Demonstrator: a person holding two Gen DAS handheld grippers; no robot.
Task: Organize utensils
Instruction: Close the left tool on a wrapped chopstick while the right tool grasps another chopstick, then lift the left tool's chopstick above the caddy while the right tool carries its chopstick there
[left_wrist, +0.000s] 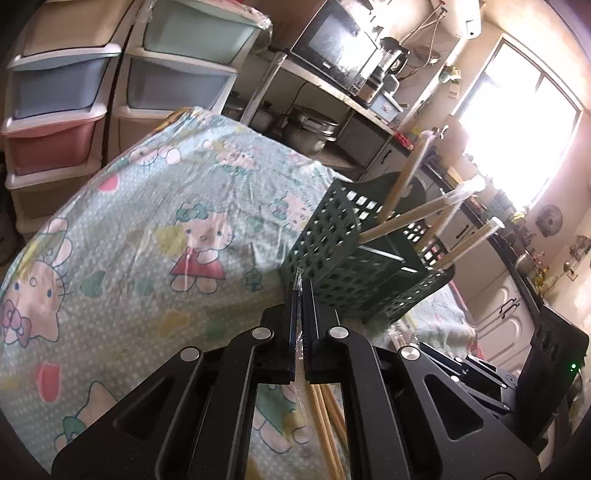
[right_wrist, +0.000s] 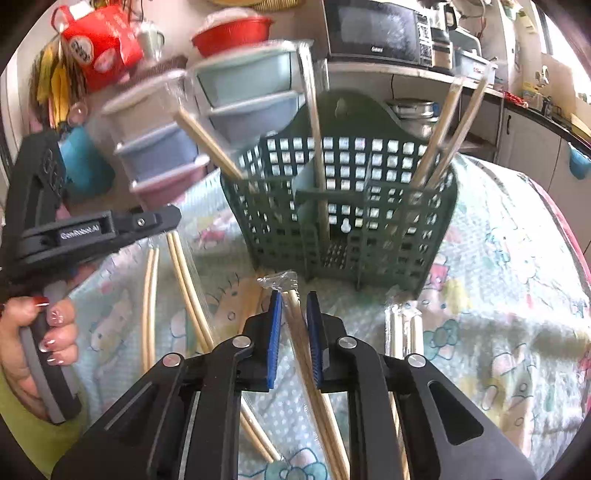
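A dark green slotted utensil basket (right_wrist: 343, 210) stands on the Hello Kitty tablecloth (right_wrist: 498, 295); it also shows in the left wrist view (left_wrist: 354, 254). Several plastic-wrapped chopstick pairs (right_wrist: 314, 122) stand in it. My left gripper (left_wrist: 300, 291) is shut on a wrapped chopstick pair (left_wrist: 325, 417), close to the basket's near corner. My right gripper (right_wrist: 293, 306) is open, its blue pads either side of a wrapped chopstick pair (right_wrist: 295, 317) lying on the cloth. More pairs lie on the cloth at the left (right_wrist: 184, 280) and right (right_wrist: 402, 332).
Stacked plastic drawers (left_wrist: 55, 96) stand behind the table. A microwave (left_wrist: 340, 44) sits on a shelf, with metal pots (left_wrist: 310, 125) below it. Kitchen cabinets (left_wrist: 498, 314) run along the right. The left gripper's body (right_wrist: 74, 236) and hand are at the left in the right wrist view.
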